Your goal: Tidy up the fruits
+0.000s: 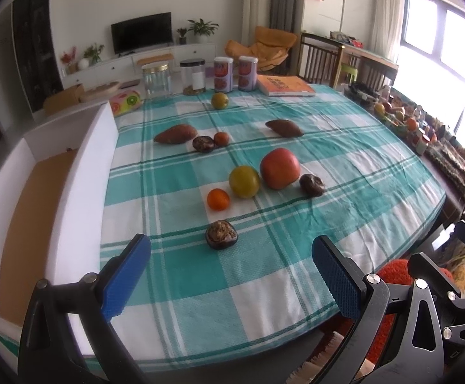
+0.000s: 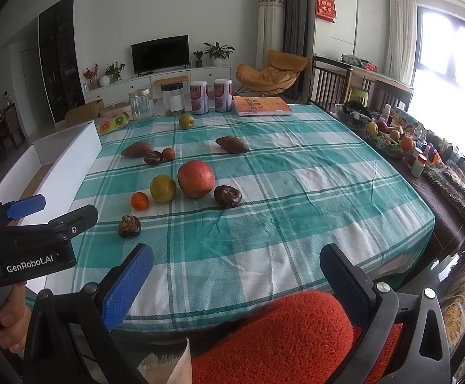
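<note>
Over the table's near edge you hold both grippers level, well short of the fruit. Your left gripper [image 1: 232, 275] has its jaws spread wide and empty; so does your right gripper [image 2: 237, 283]. Ahead on the checked cloth [image 1: 264, 288] lie an apple [image 1: 279, 168], a green fruit [image 1: 244, 181], an orange [image 1: 218, 199] and a dark fruit [image 1: 221, 234] nearest you. At left, a white box [image 1: 82, 172] borders the cloth.

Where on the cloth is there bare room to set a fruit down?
The right half of the tablecloth, between the book and the near edge, is bare. So is the near strip beside the left gripper. Around the apple, fruit is crowded.
</note>
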